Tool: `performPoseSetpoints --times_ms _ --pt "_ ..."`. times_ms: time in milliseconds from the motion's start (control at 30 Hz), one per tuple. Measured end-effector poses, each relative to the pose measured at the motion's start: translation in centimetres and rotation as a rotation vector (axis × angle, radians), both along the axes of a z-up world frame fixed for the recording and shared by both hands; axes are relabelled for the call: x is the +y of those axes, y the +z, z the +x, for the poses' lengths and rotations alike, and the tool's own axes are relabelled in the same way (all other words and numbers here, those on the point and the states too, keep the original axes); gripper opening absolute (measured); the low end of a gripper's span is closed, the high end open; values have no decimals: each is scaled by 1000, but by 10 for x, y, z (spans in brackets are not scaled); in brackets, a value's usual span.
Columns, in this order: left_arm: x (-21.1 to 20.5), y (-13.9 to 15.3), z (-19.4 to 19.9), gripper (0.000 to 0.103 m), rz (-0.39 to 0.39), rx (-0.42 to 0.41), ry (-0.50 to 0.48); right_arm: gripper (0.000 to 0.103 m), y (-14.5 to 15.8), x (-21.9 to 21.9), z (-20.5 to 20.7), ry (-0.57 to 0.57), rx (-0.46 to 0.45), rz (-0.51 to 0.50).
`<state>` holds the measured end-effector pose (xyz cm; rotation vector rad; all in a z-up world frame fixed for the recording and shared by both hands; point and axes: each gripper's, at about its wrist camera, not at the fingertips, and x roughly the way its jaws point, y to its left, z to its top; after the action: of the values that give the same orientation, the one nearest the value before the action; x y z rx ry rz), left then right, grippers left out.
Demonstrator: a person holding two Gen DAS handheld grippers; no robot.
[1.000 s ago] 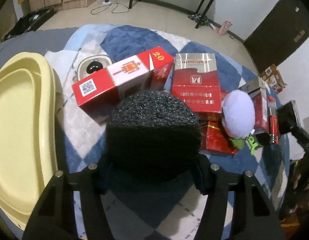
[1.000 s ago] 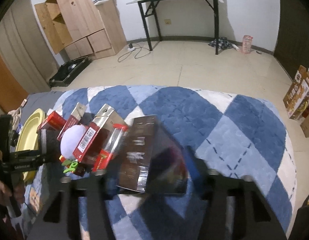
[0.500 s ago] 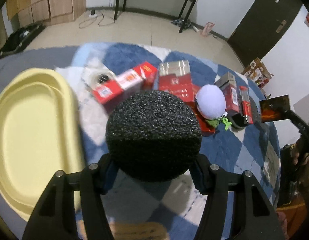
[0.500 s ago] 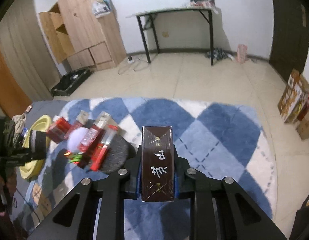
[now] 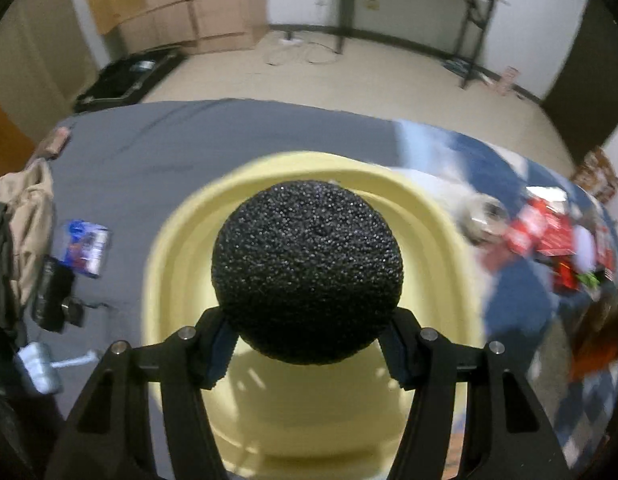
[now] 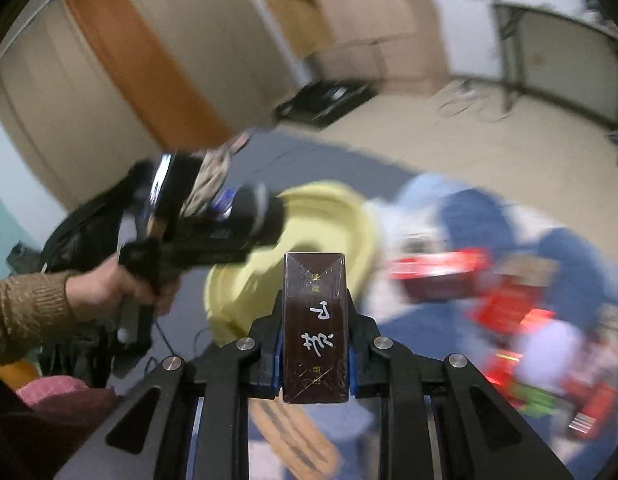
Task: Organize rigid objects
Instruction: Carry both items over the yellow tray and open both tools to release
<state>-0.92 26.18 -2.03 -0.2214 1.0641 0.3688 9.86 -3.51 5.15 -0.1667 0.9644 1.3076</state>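
Two things are gripped. A black foam ball (image 5: pixel 307 270) fills the centre of the left wrist view, pinched at its lower sides between the fingers of the left gripper (image 5: pixel 307 344), directly over a yellow tray (image 5: pixel 449 248) whose rim rings it from 9 through 12 to 3 o'clock. Through the right wrist camera a dark brown box (image 6: pixel 314 326) stands upright, clamped on both narrow sides by the right gripper (image 6: pixel 314 364), with pale characters running down its face.

From the right wrist, the tray (image 6: pixel 229 296) lies just beyond the box toward 11 o'clock, and the ball (image 6: pixel 255 214) hangs above its far rim at 10 o'clock, carried by the left gripper in a hand (image 6: pixel 117 286) with a brown knit sleeve.

Red packs (image 5: pixel 549 236), blurred, are heaped at 3 o'clock in the left wrist view on a blue and white rug (image 5: pixel 513 304), with a round pale object (image 5: pixel 483 216) between them and the tray. The tray itself sits on a grey sheet (image 5: pixel 197 144). At 9 o'clock on the sheet lie a small blue packet (image 5: pixel 85 246) and a black device (image 5: pixel 53 300), near beige cloth (image 5: pixel 27 200). From the right wrist the red packs (image 6: pixel 441 272) smear across 3 o'clock.
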Motion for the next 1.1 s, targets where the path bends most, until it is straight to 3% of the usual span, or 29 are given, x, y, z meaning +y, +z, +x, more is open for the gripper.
performPoseSetpoints --times_ms 133,233,433,567,600,633,667,700,733,767,867,900,933,1100 --pt "31 -28 6 63 -16 6 18 22 -53 80 -21 23 145 -46" --pt "44 -48 12 63 -21 42 37 22 -82 117 -33 42 170 -85" --pt "57 -61 14 63 -99 39 50 22 -108 144 -31 33 166 -113" --pt "54 -62 14 63 -89 35 34 23 -106 143 -42 36 145 -107" --pt "54 -60 13 64 -91 22 32 26 -104 141 -44 39 135 -104" --pt "55 -56 12 71 -98 7 39 35 -103 141 -46 46 116 -110" --pt "56 -54 9 85 -103 -5 49 44 -103 142 -49 52 104 -121" --pt "57 -50 5 87 -121 -33 61 60 -101 141 -51 55 99 -126" --pt "57 -46 3 95 -131 -53 71 70 -99 139 -51 47 92 -124" --pt "57 -40 0 102 -131 -75 83 72 -97 139 -54 47 85 -116" --pt "52 -18 -6 103 -135 -136 81 82 -81 130 -58 36 33 -93" --pt "51 -13 -5 103 -141 -143 74 96 -73 124 -59 29 14 -84" --pt "47 -8 -3 103 -144 -144 65 103 -65 118 -59 22 -10 -80" --pt "20 23 18 103 -162 -143 -36 103 -25 83 -57 -31 -124 -98"
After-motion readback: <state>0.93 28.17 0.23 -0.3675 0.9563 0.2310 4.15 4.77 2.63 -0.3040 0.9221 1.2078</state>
